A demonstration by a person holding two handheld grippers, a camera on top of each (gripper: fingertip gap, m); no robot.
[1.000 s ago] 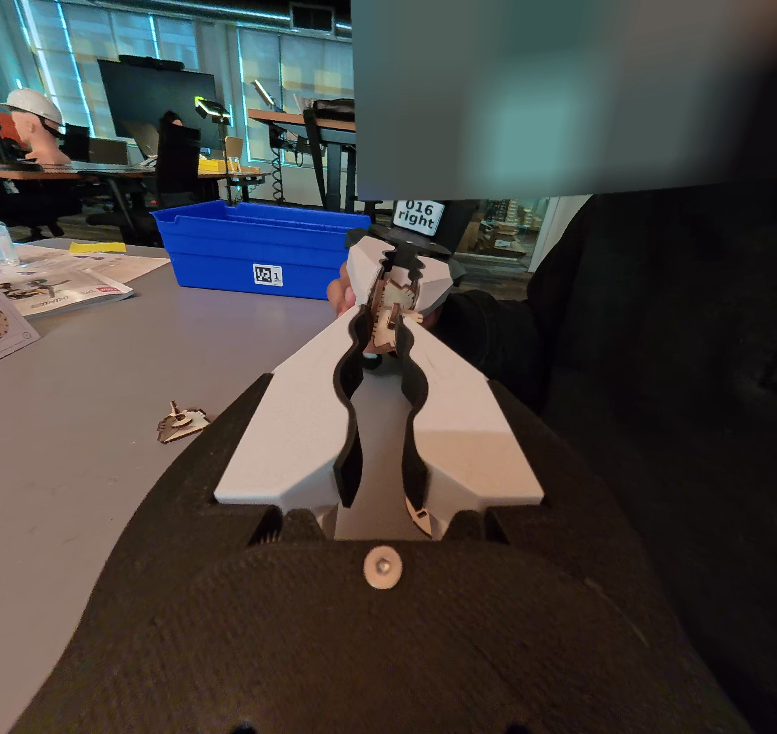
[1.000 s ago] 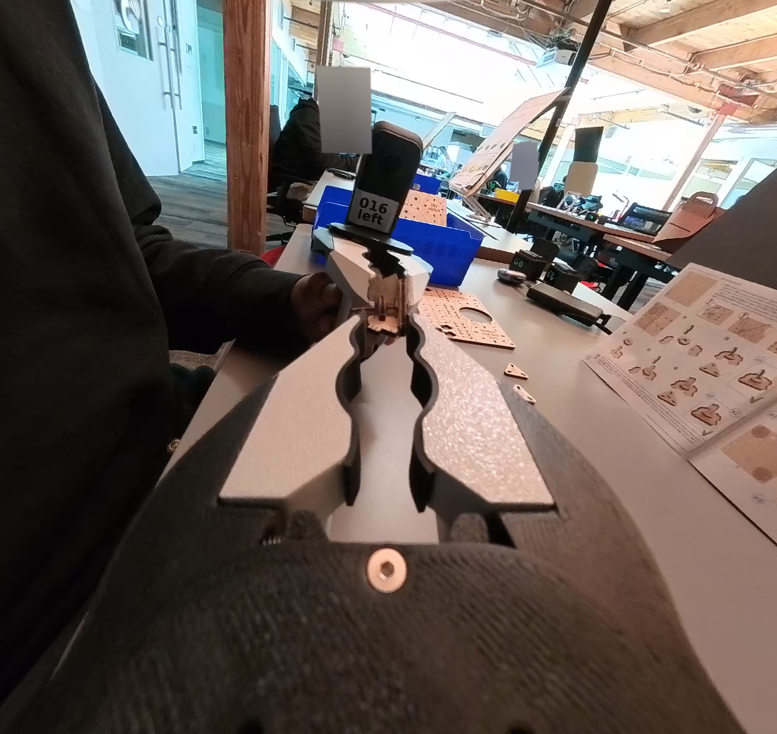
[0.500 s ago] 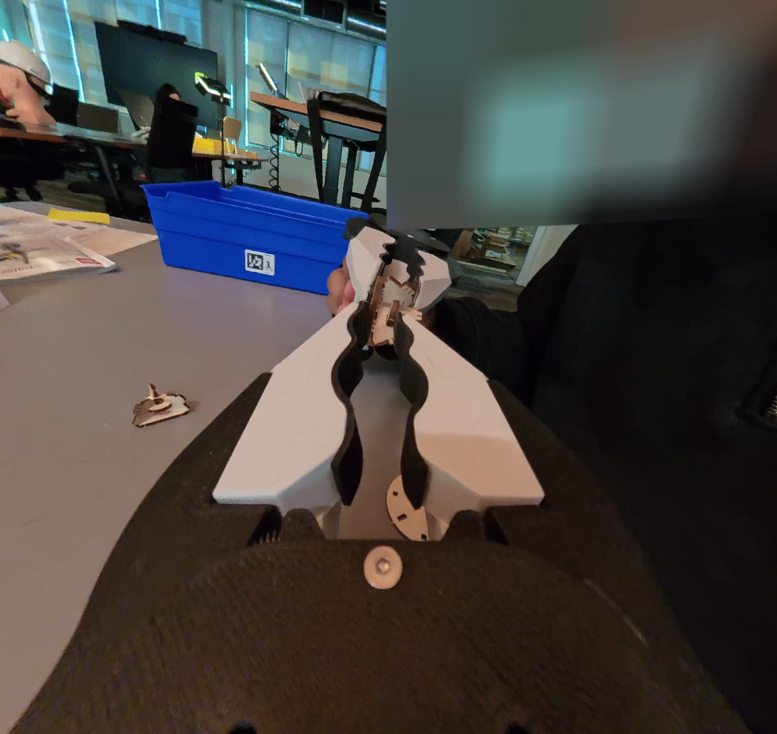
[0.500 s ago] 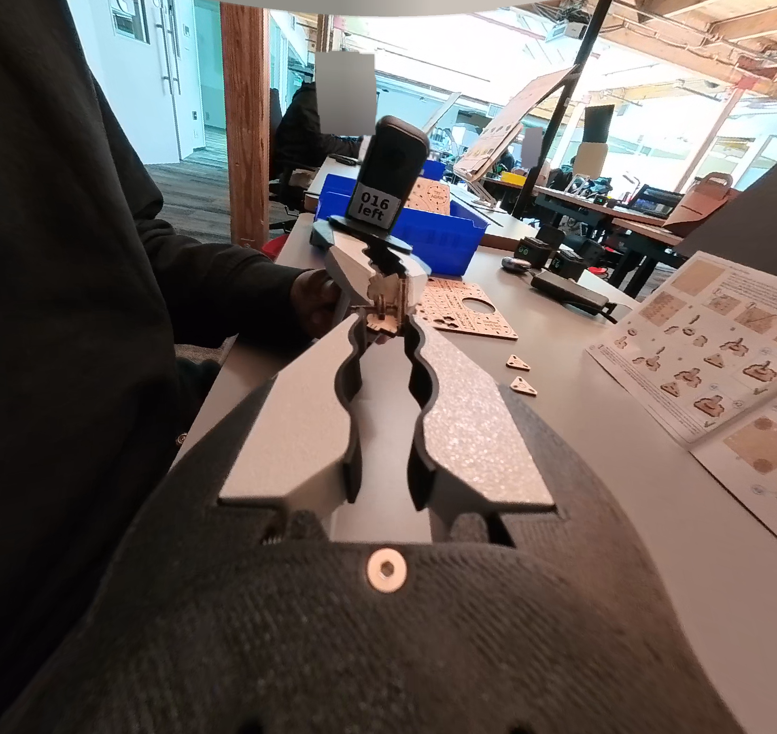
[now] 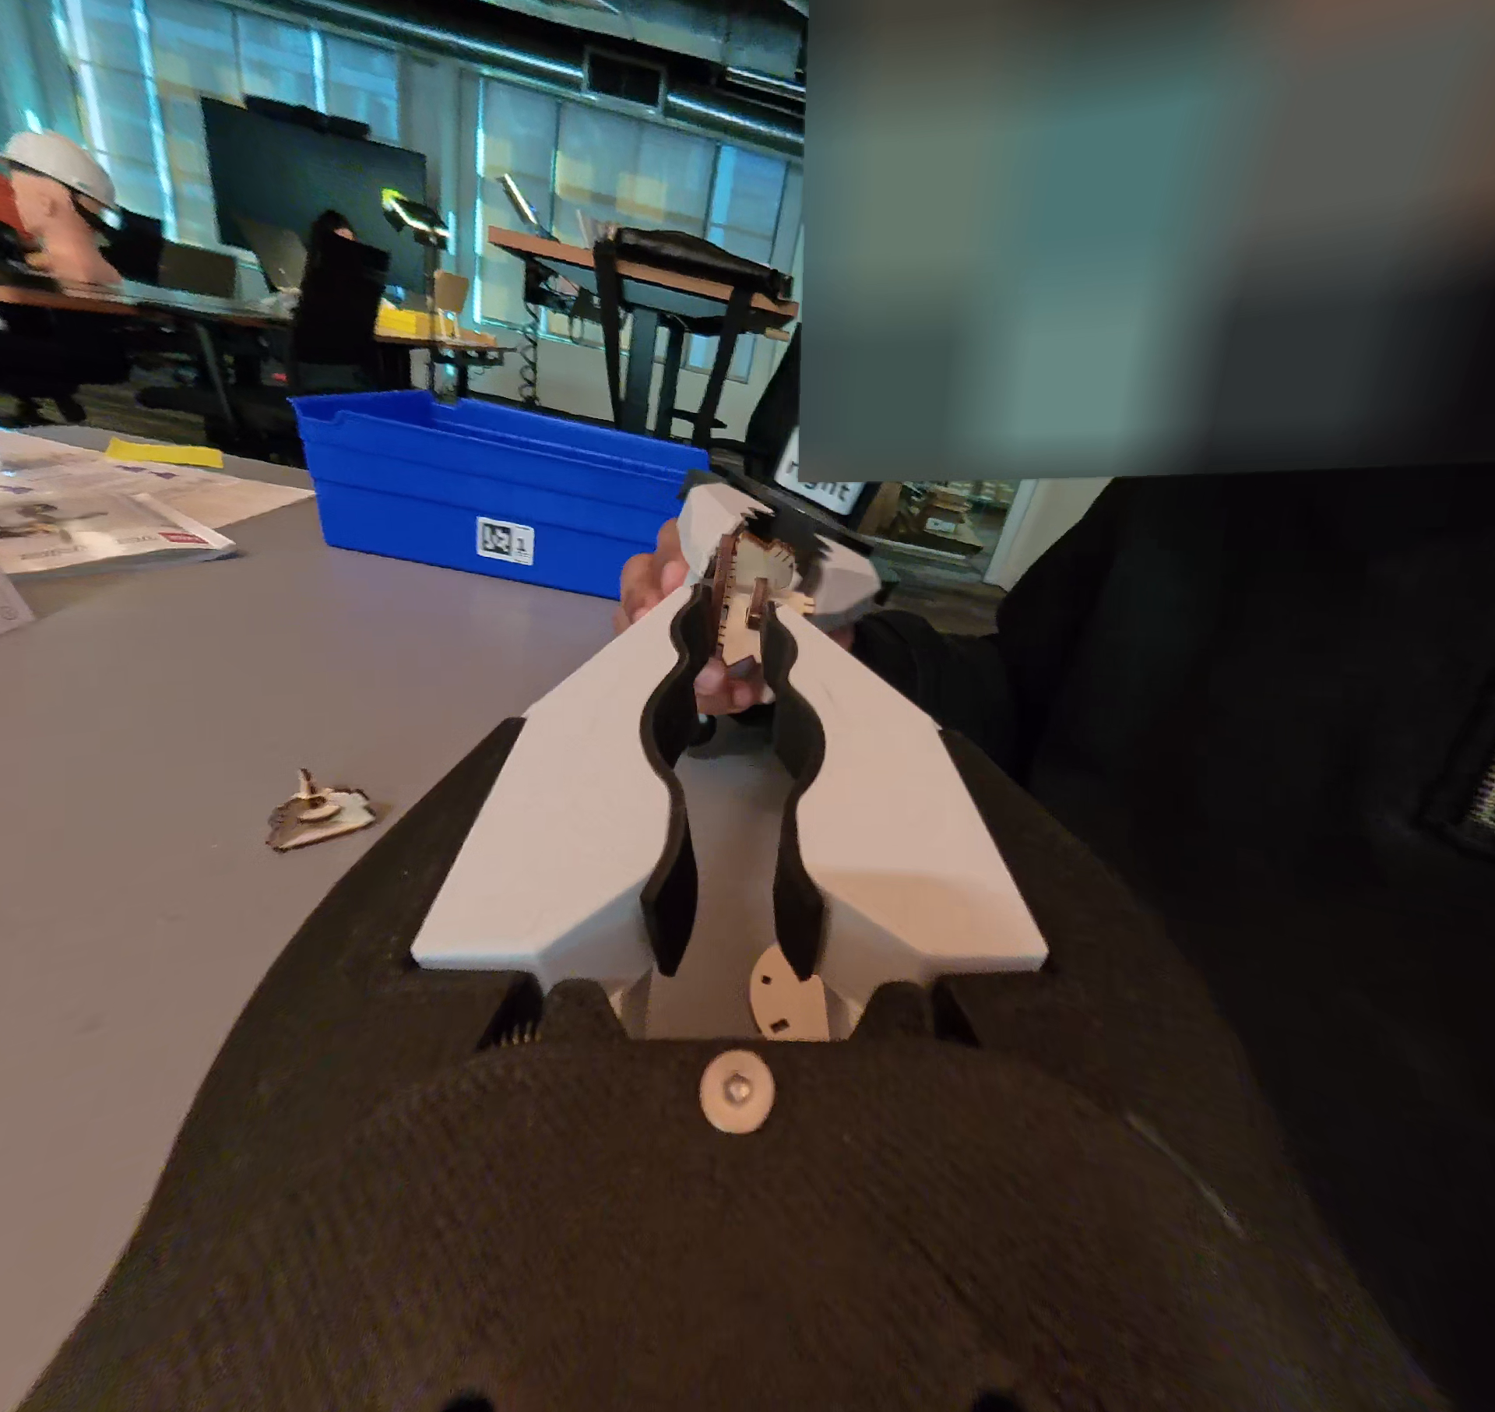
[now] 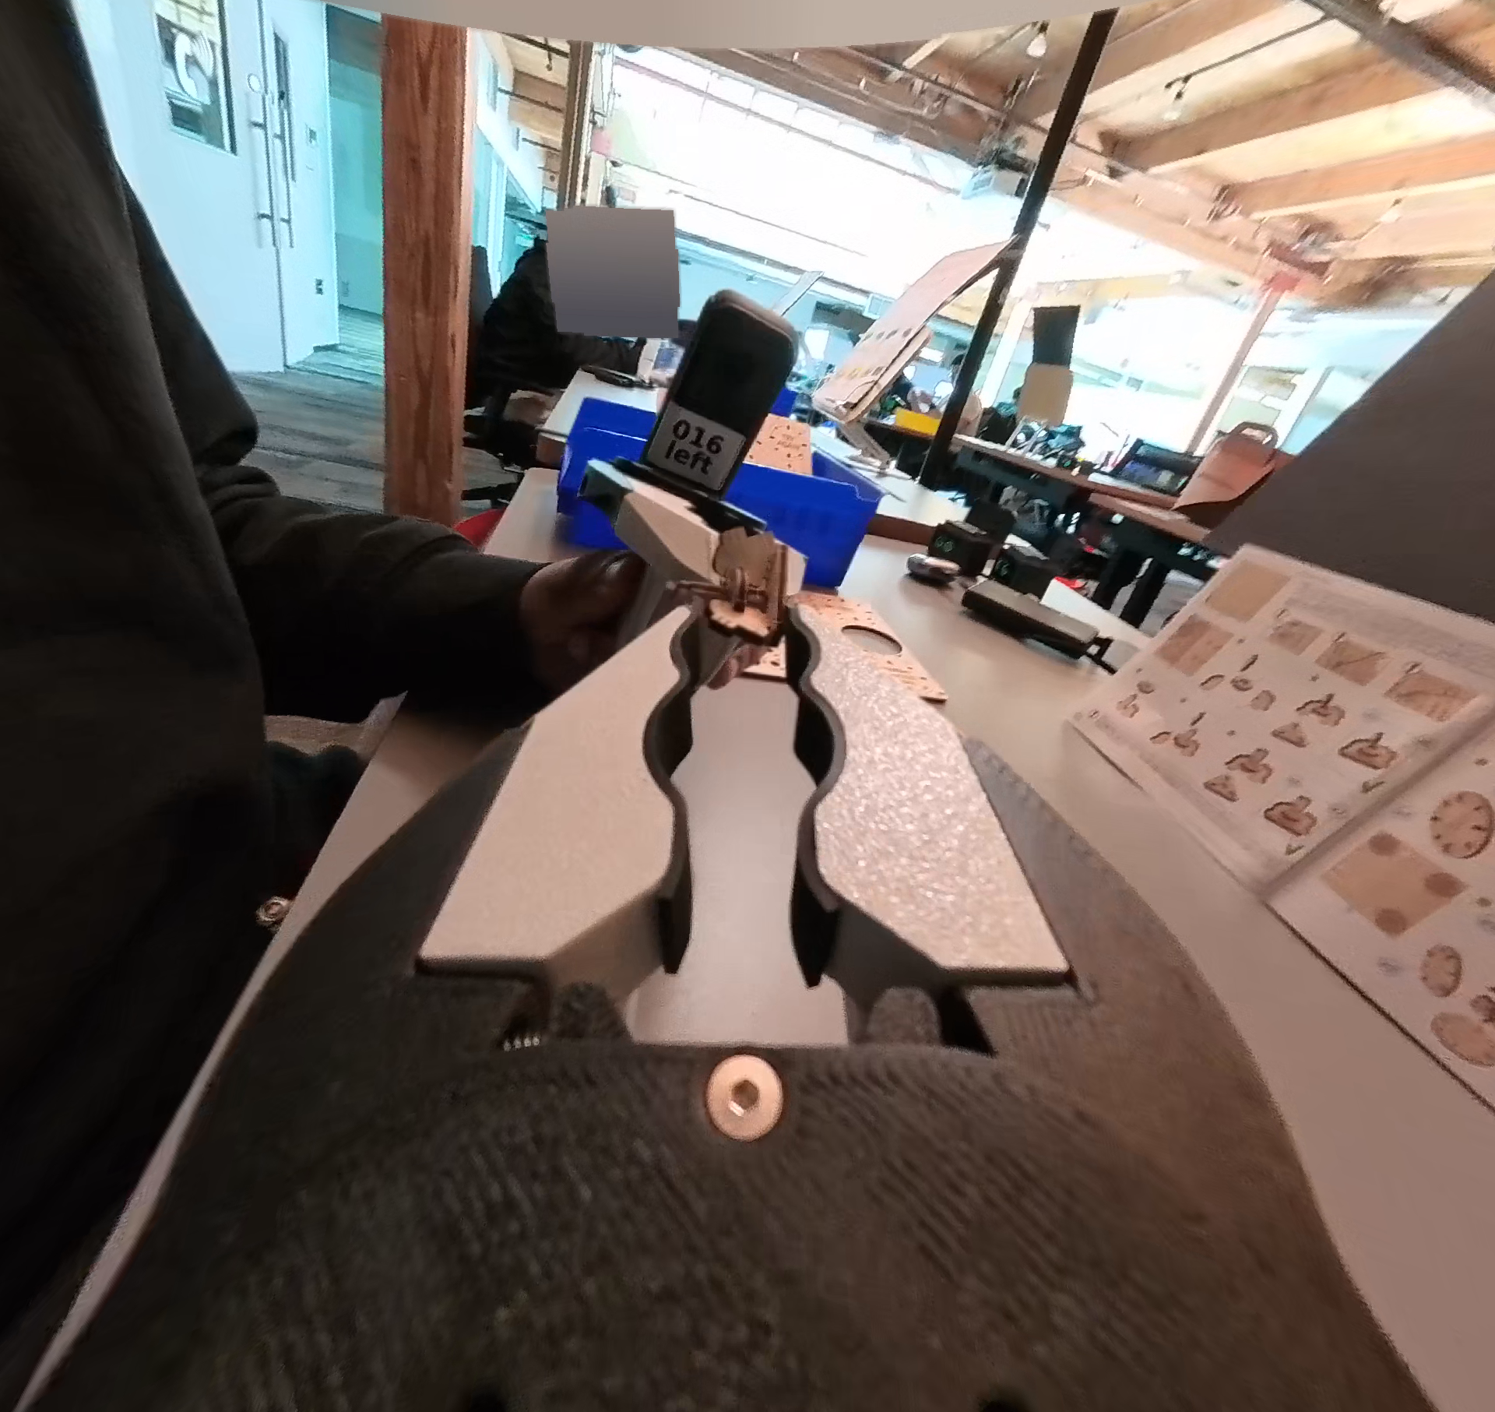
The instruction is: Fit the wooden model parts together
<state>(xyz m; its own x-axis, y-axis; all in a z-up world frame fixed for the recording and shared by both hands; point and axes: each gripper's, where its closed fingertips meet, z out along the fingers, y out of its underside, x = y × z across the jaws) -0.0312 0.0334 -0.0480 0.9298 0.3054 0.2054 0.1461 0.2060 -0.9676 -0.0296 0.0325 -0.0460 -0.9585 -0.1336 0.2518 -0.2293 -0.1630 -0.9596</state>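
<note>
The wooden gear assembly (image 5: 748, 604), pale laser-cut plywood with toothed discs, hangs above the grey table (image 5: 202, 726). The left gripper (image 5: 736, 629) and right gripper (image 6: 740, 616) meet tip to tip, both narrowly clamping it.

table: we see a grey table (image 5: 202, 726), matte and flat, running under both views.
landmark: we take the blue bin (image 5: 485, 491) as our landmark; it sits on the table at the far side, a small white sticker on its front wall.
left view, near side of the bin: a small wooden cut-out piece (image 5: 319, 813) lies flat, well apart from the bin.
left view, left of the bin: printed booklets (image 5: 105, 519) lie spread out, a yellow slip (image 5: 162, 452) behind them.
right view, near side of the bin: a wooden punched sheet (image 6: 874, 645) lies flat.
right view, right of the bin: dark boxy devices (image 6: 1027, 604), then illustrated instruction sheets (image 6: 1294, 734) farther off.
</note>
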